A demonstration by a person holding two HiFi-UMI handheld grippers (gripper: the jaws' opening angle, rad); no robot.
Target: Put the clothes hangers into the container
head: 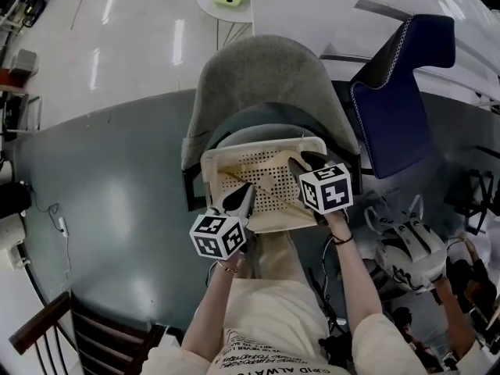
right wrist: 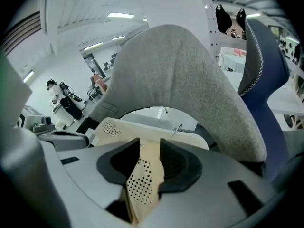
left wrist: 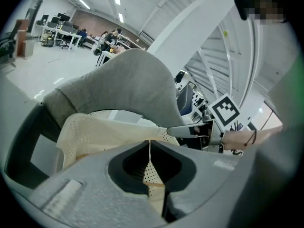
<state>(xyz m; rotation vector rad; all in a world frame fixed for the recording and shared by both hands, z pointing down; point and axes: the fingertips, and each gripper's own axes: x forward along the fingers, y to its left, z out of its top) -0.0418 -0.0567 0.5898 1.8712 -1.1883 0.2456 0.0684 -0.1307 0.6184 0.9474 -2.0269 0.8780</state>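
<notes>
Your left gripper point(left wrist: 150, 146) and right gripper point(right wrist: 149, 148) each pinch the container point(head: 234, 153) rim; hangers point(head: 233, 178) lie inside, so the task looks nearly done.

The shirt point(head: 258, 360) print perhaps reads "ALWAYS", inverted.

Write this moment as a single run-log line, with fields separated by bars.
left gripper: shut on basket rim | right gripper: shut on basket rim | hangers: inside basket | basket: on grey chair

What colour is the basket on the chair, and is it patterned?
Cream basket, dotted all over with small holes; clearest in the head view.
</notes>
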